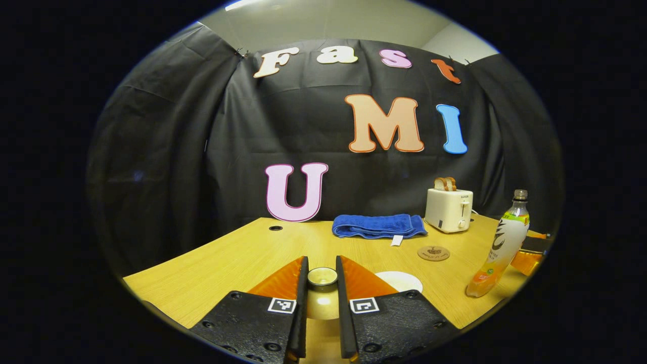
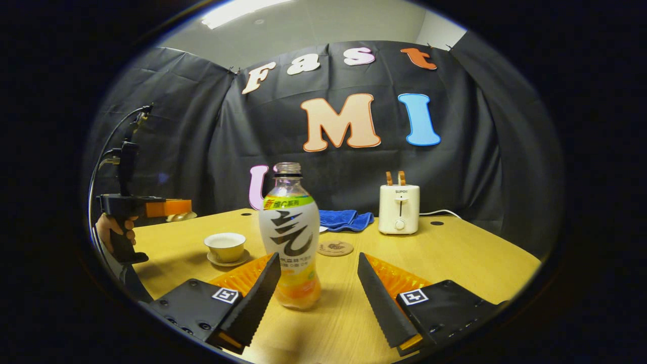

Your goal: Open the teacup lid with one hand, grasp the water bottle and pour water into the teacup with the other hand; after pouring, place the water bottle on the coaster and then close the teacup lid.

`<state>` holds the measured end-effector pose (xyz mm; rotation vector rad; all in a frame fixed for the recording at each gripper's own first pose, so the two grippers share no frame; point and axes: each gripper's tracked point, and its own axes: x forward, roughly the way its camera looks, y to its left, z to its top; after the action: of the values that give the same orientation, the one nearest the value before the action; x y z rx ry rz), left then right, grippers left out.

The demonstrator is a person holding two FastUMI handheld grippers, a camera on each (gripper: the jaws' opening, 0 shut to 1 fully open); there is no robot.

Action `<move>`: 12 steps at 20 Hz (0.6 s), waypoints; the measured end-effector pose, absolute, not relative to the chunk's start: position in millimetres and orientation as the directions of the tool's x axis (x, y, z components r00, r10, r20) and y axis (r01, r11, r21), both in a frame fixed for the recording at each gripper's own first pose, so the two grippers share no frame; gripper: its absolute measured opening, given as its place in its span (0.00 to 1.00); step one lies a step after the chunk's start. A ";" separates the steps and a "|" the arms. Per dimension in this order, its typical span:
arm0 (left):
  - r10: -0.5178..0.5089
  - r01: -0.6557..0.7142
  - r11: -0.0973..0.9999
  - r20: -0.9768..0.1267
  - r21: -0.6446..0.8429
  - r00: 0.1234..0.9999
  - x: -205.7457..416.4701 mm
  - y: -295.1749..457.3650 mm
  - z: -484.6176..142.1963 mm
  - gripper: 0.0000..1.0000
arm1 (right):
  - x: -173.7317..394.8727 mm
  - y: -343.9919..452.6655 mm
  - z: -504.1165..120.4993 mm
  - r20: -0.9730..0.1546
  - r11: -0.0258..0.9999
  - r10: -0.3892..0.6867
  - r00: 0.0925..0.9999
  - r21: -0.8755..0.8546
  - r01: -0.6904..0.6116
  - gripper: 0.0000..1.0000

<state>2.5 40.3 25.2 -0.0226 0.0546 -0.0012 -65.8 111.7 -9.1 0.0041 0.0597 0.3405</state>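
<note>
My left gripper (image 1: pixel 322 264) is shut on the teacup lid (image 1: pixel 322 278), its knob pinched between both fingers and held above the table. In the right gripper view that same left gripper (image 2: pixel 188 208), held by a hand (image 2: pixel 113 227), hovers up and to the left of the uncovered teacup (image 2: pixel 225 245) on its saucer. The water bottle (image 2: pixel 289 237), with a white label and orange liquid, stands upright on the table. My right gripper (image 2: pixel 318 259) is open around it; the bottle sits close to the left finger, with a gap to the right one. The round coaster (image 2: pixel 335 247) lies just behind the bottle.
A folded blue towel (image 1: pixel 378 225) and a cream toaster (image 1: pixel 449 209) stand at the back of the wooden table (image 1: pixel 242 258). The coaster (image 1: pixel 433 253) lies in front of the toaster, with the bottle (image 1: pixel 500 245) to its right. Black cloth walls close in the table.
</note>
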 end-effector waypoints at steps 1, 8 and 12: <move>0.001 -0.002 1.000 -0.057 -0.023 0.998 2.5 41.5 23.5 0.24 | -65.7 116.9 -9.3 -0.061 0.939 0.344 0.937 0.015 -0.344 0.98; 0.017 -0.019 0.999 -0.060 -0.031 0.998 0.2 57.2 17.9 0.24 | -52.1 141.4 -15.7 -0.089 0.929 0.371 0.925 0.017 -0.371 0.98; 0.022 -0.025 0.999 -0.062 -0.045 0.998 1.0 64.1 15.5 0.24 | -42.7 151.6 -26.4 -0.150 0.923 0.383 0.911 0.015 -0.386 0.95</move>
<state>1.0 64.1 15.5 -0.0456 0.0613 0.0237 -42.7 151.6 -26.4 -0.0150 0.1518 0.3964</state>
